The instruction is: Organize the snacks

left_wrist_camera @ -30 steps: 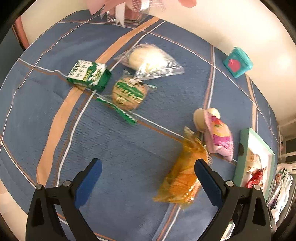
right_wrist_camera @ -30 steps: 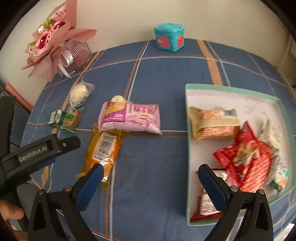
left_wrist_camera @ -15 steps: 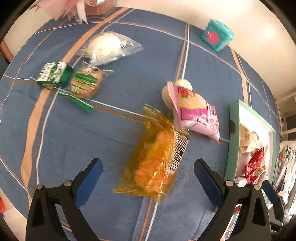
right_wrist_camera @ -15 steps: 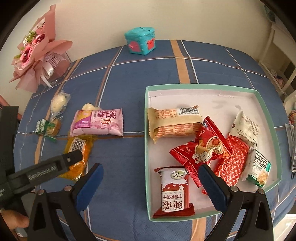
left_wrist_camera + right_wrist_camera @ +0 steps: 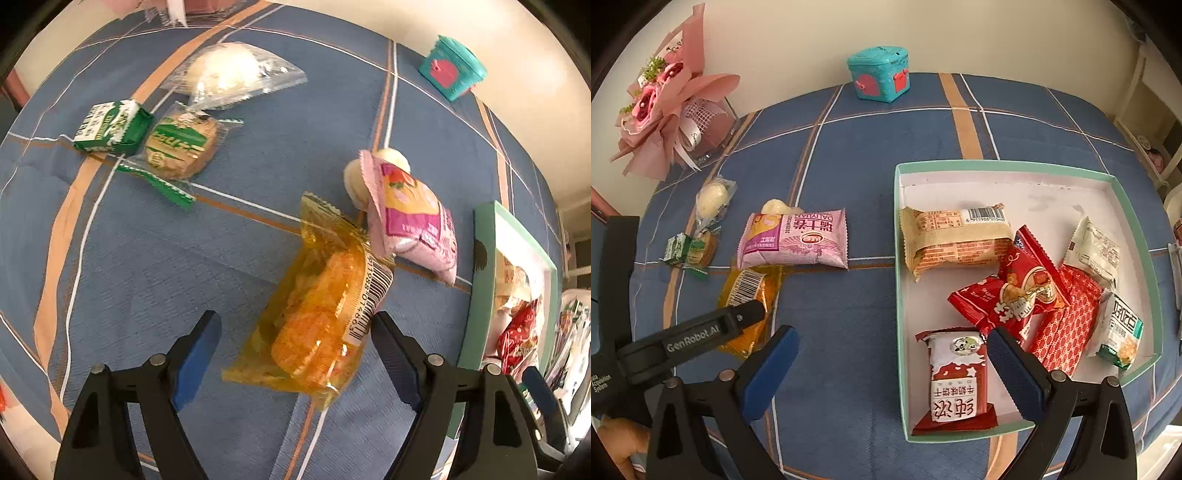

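An orange snack packet [image 5: 317, 317] lies on the blue checked cloth between the fingers of my open left gripper [image 5: 295, 350]; it also shows in the right wrist view [image 5: 750, 295] under the left gripper's arm [image 5: 701, 332]. A pink packet [image 5: 410, 218] lies just beyond it, also in the right wrist view [image 5: 796, 240]. A green packet [image 5: 110, 127], a biscuit packet [image 5: 181, 146] and a clear-wrapped white bun [image 5: 225, 72] lie further left. My right gripper [image 5: 892, 373] is open and empty, over the near-left corner of the green-rimmed box [image 5: 897, 229] holding several snacks.
A teal toy chest [image 5: 881, 75] stands at the table's far edge. A pink bouquet [image 5: 665, 110] sits at the far left. Furniture [image 5: 1148, 122] stands to the right of the table.
My left gripper has moved closer to the orange packet, which now lies between its fingers. My right gripper has shifted right, toward the box.
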The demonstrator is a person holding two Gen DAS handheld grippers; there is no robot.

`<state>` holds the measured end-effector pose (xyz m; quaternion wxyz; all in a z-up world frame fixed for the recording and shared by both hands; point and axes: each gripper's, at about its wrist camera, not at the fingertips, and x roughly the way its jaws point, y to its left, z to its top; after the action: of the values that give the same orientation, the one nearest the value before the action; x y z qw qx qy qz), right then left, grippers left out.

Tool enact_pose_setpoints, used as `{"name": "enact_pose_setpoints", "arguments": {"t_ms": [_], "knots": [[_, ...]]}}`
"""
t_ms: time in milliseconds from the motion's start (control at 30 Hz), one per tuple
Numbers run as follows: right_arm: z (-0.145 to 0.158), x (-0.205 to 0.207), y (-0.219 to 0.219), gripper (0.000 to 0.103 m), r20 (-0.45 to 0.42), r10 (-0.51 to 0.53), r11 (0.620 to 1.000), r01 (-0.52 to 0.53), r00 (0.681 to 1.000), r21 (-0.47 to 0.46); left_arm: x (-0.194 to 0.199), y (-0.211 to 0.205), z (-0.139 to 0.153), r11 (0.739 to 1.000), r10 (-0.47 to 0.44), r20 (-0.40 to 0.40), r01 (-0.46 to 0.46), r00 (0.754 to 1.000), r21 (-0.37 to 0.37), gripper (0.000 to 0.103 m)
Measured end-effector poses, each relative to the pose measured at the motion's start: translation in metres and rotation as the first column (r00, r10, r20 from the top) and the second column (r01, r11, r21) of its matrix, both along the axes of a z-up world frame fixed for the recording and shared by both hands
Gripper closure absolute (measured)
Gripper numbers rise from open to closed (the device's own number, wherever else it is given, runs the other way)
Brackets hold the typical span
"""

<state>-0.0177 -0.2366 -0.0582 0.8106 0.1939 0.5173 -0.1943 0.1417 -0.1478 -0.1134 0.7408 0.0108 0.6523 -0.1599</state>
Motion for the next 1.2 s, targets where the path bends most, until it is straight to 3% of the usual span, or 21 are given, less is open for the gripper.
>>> {"name": "enact_pose_setpoints", "arguments": {"t_ms": [133,200,400,867,1200], "knots": [[0.000,0.003,0.005,0.000,0.003,0.008,1.000,-0.008,1.000,0.000,0.003,0.008,0.001,1.000,0.018,0.000,-0.018,1.000,-0.018,0.022],[0.000,0.005,0.008,0.000,0.007,0.016,1.000,-0.016,1.000,-0.002,0.004,0.013,0.002,0.999,0.027,-0.005,-0.028,1.000,-0.041,0.034],[0.002,0.010,0.013,0.000,0.021,0.035,0.999,-0.035,0.999,-0.010,0.008,0.029,0.006,0.996,0.051,-0.011,-0.052,0.999,-0.072,0.038],[0.015,0.033,0.024,0.000,0.116,0.101,0.995,-0.100,0.988,-0.009,0.009,0.070,0.012,0.980,0.155,-0.022,-0.156,0.988,-0.120,0.041],[-0.002,0.080,0.045,0.000,0.046,0.259,0.962,-0.253,0.965,-0.104,0.013,0.099,0.019,0.961,0.227,-0.033,-0.230,0.973,-0.156,0.042]]}}
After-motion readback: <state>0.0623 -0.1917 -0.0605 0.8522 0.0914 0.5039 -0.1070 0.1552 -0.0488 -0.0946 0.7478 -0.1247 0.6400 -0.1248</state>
